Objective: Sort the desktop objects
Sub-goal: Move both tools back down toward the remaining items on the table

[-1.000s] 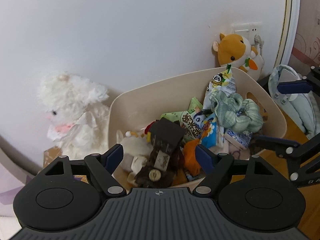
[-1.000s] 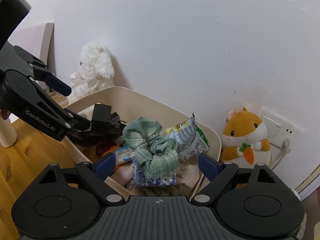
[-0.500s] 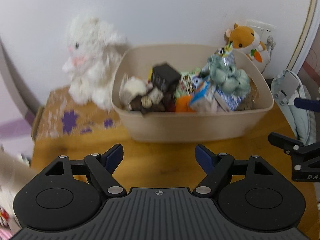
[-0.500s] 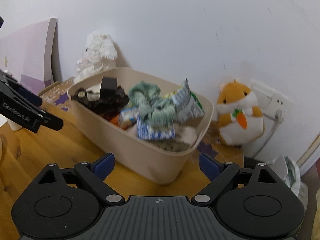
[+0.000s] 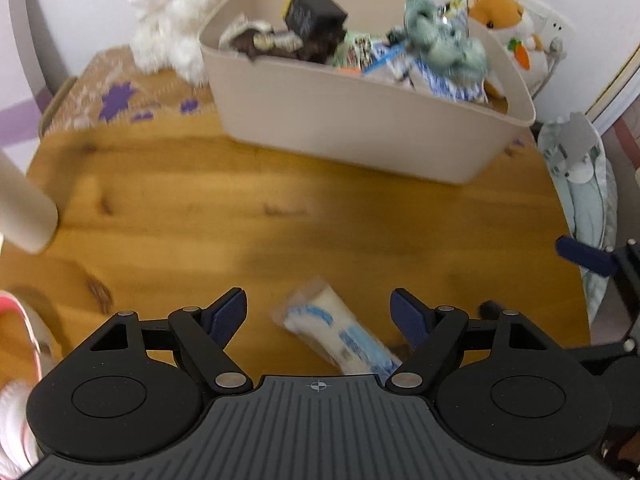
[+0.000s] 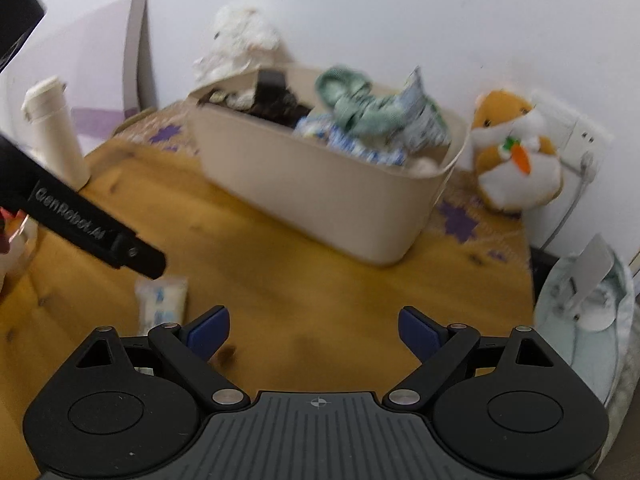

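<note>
**A:** Tongs status?

**B:** Left gripper (image 5: 318, 312) spread wide, nothing between the blue pads, tilted down over the wooden table (image 5: 248, 200). Right gripper (image 6: 314, 330) also spread wide and empty, angled down at the table from further right. Left unit's black finger pokes into the right view at the left edge.

**A:** Where's the target item?

**B:** One white-and-blue packet (image 5: 340, 336) lying flat on the table, right below the left gripper, in line with the gap between its pads but not touched. In the right view the same packet sits left of that gripper's left pad, partly hidden behind it.

**A:** Bin?

**B:** One beige bin (image 5: 360, 120) at the back of the table, well apart from both grippers. Heaped full: one green fabric scrunchie (image 5: 440, 36) on top, one black box (image 5: 314, 10), several snack packets, too blurred to count.

**A:** Anything else, counted?

**B:** Two plush toys: one white lamb (image 5: 180, 16) left of the bin against the wall, one orange hamster with a carrot (image 6: 516, 152) to its right. One white bottle (image 6: 54, 132) upright at the table's left edge. One wall socket (image 6: 576, 136) behind the hamster.
</note>
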{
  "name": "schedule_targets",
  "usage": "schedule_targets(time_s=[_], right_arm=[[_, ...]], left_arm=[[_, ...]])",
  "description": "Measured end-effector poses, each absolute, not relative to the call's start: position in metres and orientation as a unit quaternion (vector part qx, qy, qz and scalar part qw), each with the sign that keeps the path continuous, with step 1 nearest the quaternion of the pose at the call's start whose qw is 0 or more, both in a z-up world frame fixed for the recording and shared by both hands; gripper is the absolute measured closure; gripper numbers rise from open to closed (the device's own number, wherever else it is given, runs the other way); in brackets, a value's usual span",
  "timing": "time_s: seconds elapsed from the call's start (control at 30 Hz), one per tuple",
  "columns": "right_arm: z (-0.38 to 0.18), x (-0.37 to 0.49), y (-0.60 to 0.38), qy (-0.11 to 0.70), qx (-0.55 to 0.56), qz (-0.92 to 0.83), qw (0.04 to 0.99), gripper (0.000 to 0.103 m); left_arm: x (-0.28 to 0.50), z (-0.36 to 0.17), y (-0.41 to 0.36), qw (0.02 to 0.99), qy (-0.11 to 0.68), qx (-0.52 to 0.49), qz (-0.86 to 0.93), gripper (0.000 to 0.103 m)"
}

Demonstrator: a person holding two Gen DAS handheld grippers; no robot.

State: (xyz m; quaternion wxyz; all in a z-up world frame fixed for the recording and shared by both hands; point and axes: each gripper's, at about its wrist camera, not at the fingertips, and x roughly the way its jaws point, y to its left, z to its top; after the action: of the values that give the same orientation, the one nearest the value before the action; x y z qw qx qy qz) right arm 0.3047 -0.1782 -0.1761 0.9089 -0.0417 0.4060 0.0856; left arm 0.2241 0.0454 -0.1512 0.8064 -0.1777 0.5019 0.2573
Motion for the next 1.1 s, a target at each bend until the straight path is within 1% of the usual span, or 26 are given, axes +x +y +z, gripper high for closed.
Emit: schedule_targets(time_s=[0.3, 0.47, 0.67, 0.77, 0.93, 1.1], right_arm=[[-0.203, 0.296, -0.150, 0.436, -0.058, 0.129, 0.889, 0.015], [-0.216, 0.301, -0.143, 0.452, -0.058, 0.127, 0.881, 0.020], [-0.225, 0.305, -0.141, 0.460, -0.063, 0.116, 0.878, 0.026], [-0.227, 0.306, -0.140, 0.463, -0.065, 0.117, 0.876, 0.031], [-0.229, 0.307, -0.143, 0.466, -0.059, 0.123, 0.874, 0.046], [-0.229, 0.308, -0.143, 0.464, -0.062, 0.124, 0.875, 0.051]], left_arm=[[0.219, -0.175, 0.037, 0.782, 0.513, -0.224, 0.273, 0.023], [0.219, -0.189, 0.034, 0.771, 0.521, -0.241, 0.276, 0.023], [0.218, -0.201, 0.032, 0.757, 0.535, -0.238, 0.290, 0.023], [0.214, -0.206, 0.035, 0.752, 0.538, -0.241, 0.296, 0.023], [0.209, -0.211, 0.037, 0.745, 0.542, -0.251, 0.297, 0.023], [0.208, -0.215, 0.037, 0.741, 0.545, -0.264, 0.291, 0.023]])
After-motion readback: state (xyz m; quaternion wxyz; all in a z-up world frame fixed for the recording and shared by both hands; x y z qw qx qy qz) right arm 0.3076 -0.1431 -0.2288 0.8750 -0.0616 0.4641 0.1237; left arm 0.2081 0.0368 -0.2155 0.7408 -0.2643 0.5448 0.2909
